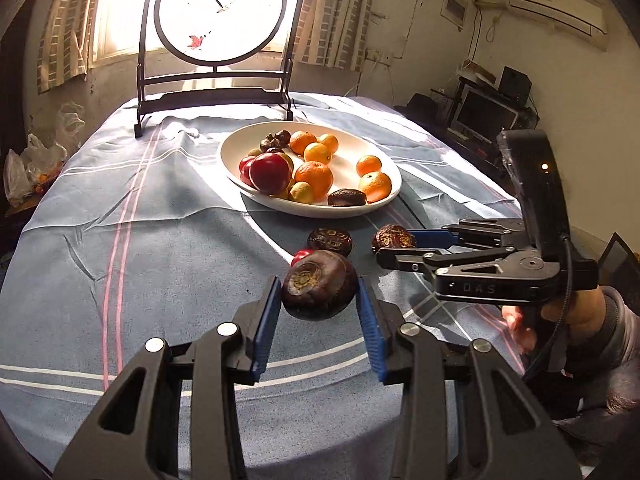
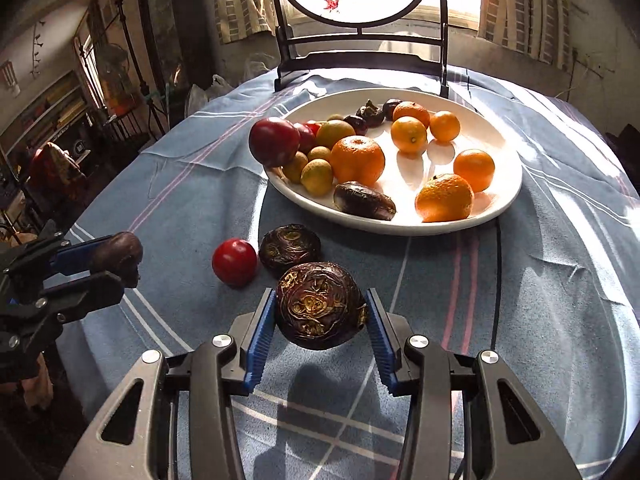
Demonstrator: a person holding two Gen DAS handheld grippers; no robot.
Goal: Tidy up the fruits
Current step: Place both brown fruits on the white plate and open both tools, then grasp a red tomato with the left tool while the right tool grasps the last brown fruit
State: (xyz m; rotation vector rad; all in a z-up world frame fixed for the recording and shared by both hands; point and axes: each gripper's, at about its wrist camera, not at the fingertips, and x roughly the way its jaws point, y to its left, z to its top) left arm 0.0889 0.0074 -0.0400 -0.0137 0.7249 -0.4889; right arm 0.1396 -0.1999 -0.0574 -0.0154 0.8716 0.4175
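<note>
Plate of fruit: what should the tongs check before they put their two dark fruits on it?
1. Left tongs gripping the left dark fruit: ok.
2. Right tongs gripping the right dark fruit: ok.
3. Bare spot on the white plate between the oranges: ok.
4. Loose red fruit and loose dark fruit out of the way: cannot tell.

The left gripper (image 1: 319,312) points toward the far side, low over the table, its blue pads (image 1: 266,320) clamped on something dark. To its right, the right gripper (image 2: 322,312) is likewise clamped, a hand (image 1: 568,316) gripping its handle.
</note>
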